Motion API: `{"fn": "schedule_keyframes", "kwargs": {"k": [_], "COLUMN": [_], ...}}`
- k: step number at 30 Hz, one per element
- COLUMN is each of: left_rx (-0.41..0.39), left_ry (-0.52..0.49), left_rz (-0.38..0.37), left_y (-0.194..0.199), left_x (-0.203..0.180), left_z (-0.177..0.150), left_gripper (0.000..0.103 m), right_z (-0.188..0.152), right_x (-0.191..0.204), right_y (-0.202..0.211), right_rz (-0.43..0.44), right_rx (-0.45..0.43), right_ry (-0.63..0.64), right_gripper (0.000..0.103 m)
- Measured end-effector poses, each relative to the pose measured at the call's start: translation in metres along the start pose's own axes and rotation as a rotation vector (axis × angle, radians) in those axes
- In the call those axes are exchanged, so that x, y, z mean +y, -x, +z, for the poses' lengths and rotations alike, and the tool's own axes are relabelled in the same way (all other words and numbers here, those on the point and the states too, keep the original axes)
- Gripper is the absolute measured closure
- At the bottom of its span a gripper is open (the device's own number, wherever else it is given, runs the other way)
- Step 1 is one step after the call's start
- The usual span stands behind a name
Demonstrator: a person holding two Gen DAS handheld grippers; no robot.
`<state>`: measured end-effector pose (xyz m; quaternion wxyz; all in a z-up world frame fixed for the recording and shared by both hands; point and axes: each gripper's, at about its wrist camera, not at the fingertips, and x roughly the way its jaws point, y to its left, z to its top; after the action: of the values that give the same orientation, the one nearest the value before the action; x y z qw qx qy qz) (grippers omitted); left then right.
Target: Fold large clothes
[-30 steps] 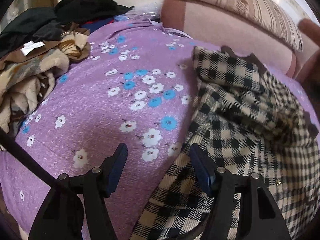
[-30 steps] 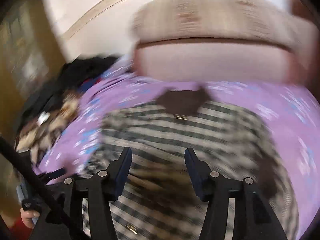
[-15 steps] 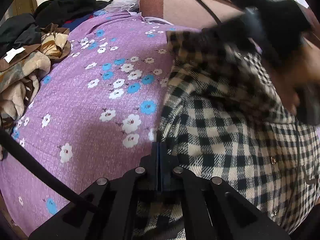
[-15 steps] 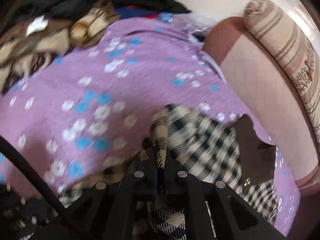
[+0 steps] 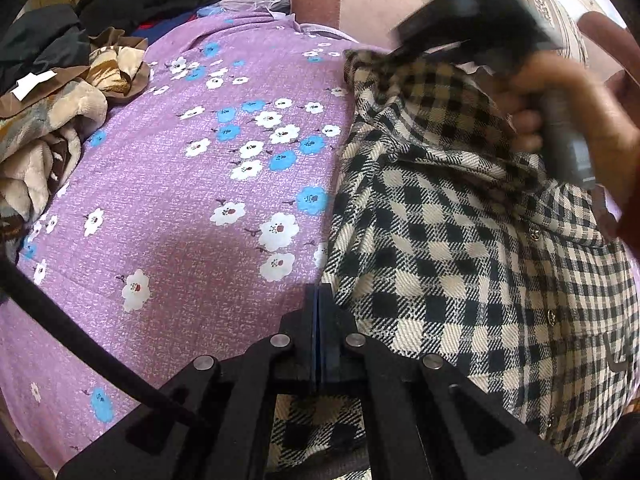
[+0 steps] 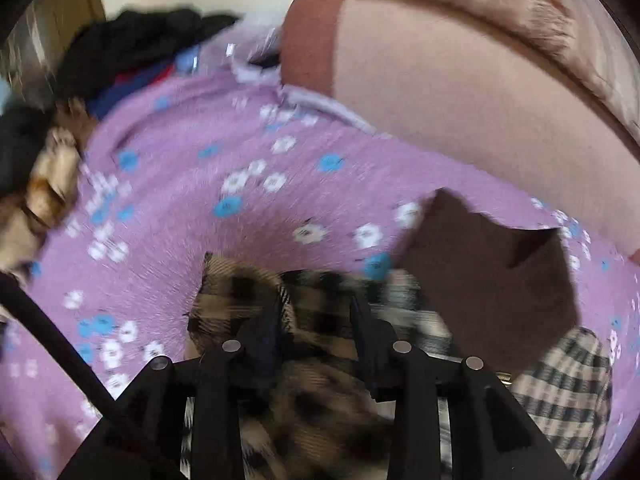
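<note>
Lying nearest the left gripper is the edge of a black-and-cream checked shirt, and the jaws there are pressed flat together with no gap; whether a thin fold of cloth is pinched between the pads cannot be told, though checked fabric shows directly beneath them. The shirt spreads over the right half of a purple bedspread printed with white and blue flowers. The right gripper hovers over a bunched end of the same shirt, its jaws having just been opening; they stand partly apart with checked cloth lying in the gap, the pads not pressing on it as far as the blur allows. A brown collar lies just beside that gripper on the bedspread. In the left wrist view a person's hand grasps the right gripper's handle above the shirt's upper part. Further off on the left sits a heap of brown, cream and black clothes, and beyond the bedspread a pink cushion with a striped pillow on top.
</note>
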<state>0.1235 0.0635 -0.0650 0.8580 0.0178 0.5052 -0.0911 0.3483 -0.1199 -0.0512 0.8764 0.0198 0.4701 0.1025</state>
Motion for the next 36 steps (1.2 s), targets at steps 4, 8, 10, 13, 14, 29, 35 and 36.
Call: {"fn": "schedule_keyframes", "kwargs": {"k": [4, 8, 10, 13, 14, 29, 35, 36], "left_rx": [-0.03, -0.093, -0.11, -0.103, -0.099, -0.065, -0.062, -0.051], "left_ry": [0.007, 0.015, 0.015, 0.017, 0.016, 0.067, 0.081, 0.08], "left_rz": [-0.01, -0.005, 0.008, 0.021, 0.025, 0.126, 0.126, 0.127], "left_y": [0.01, 0.027, 0.03, 0.028, 0.026, 0.01, 0.009, 0.008], "left_x": [0.003, 0.005, 0.004, 0.001, 0.0, 0.023, 0.027, 0.026], "left_z": [0.002, 0.003, 0.004, 0.004, 0.004, 0.01, 0.011, 0.01], "left_gripper": [0.095, 0.067, 0.063, 0.061, 0.061, 0.061, 0.061, 0.061], "right_z": [-0.016, -0.077, -0.114, -0.156, -0.171, -0.197, -0.191, -0.186], "right_x": [-0.06, -0.14, -0.164, -0.185, -0.191, -0.213, -0.174, -0.158], "right_y": [0.074, 0.14, 0.148, 0.142, 0.135, 0.1, 0.147, 0.154], "right_rz": [-0.03, -0.094, -0.106, -0.107, -0.101, -0.33, -0.406, -0.373], "right_rx": [-0.098, -0.138, -0.114, -0.069, -0.052, 0.03, -0.137, -0.188], "right_ry": [-0.057, -0.169, -0.221, -0.288, -0.317, -0.361, -0.378, -0.365], "right_gripper": [0.05, 0.042, 0.042, 0.042, 0.042, 0.087, 0.064, 0.063]}}
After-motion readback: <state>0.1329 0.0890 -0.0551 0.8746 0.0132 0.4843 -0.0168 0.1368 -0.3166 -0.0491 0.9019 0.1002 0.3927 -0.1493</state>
